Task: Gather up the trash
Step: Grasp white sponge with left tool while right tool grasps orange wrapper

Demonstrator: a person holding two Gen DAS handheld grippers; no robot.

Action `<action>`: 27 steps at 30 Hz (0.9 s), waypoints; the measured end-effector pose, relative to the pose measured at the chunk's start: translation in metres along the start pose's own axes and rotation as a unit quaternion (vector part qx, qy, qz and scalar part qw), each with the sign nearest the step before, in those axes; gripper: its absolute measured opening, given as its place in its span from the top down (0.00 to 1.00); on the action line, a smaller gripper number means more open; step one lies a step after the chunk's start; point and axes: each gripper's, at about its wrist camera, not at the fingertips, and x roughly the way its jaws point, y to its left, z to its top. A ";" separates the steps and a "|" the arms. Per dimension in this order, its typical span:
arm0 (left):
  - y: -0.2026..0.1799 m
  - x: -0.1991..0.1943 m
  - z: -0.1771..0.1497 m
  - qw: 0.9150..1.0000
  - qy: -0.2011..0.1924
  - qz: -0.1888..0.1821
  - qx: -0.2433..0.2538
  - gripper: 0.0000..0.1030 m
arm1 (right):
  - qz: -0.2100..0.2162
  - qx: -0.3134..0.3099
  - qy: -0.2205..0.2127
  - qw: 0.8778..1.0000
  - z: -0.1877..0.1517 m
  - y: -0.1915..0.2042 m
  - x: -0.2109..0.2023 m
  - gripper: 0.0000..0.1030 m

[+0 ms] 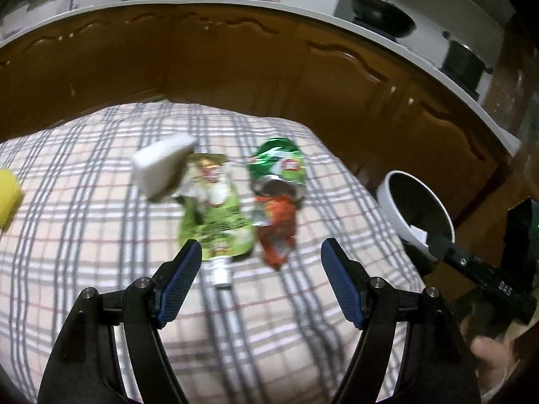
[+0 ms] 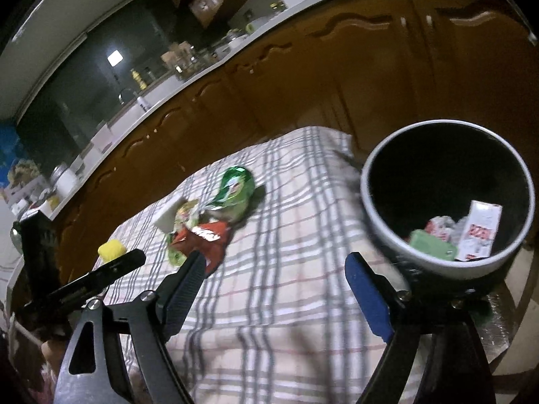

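Observation:
On the plaid cloth (image 1: 84, 219) lie a green spouted pouch (image 1: 215, 219), an orange-red wrapper (image 1: 276, 229) and a crushed green can (image 1: 279, 165), close together. My left gripper (image 1: 261, 254) is open and empty, just short of the pouch and wrapper. A white bin (image 2: 448, 198) with a black inside stands at the table's right edge and holds a small carton and wrappers. My right gripper (image 2: 274, 267) is open and empty, between the trash pile (image 2: 209, 215) and the bin. The bin also shows in the left wrist view (image 1: 414, 205).
A white sponge-like block (image 1: 161, 165) leans beside the pouch. A yellow object (image 1: 8, 198) sits at the cloth's left edge. Brown cabinets (image 1: 235, 67) under a white counter run behind the table. The other gripper's arm (image 1: 478, 269) shows at the right.

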 end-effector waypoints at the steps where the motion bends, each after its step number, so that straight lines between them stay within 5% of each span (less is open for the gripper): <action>1: 0.004 0.000 -0.001 1.000 0.000 0.003 -0.003 0.27 | 0.002 -0.004 0.002 1.000 -0.001 0.005 0.002 0.16; 27: 0.089 0.026 0.025 0.998 0.017 0.052 0.002 0.27 | 0.033 -0.060 0.058 0.996 -0.006 0.088 0.083 0.16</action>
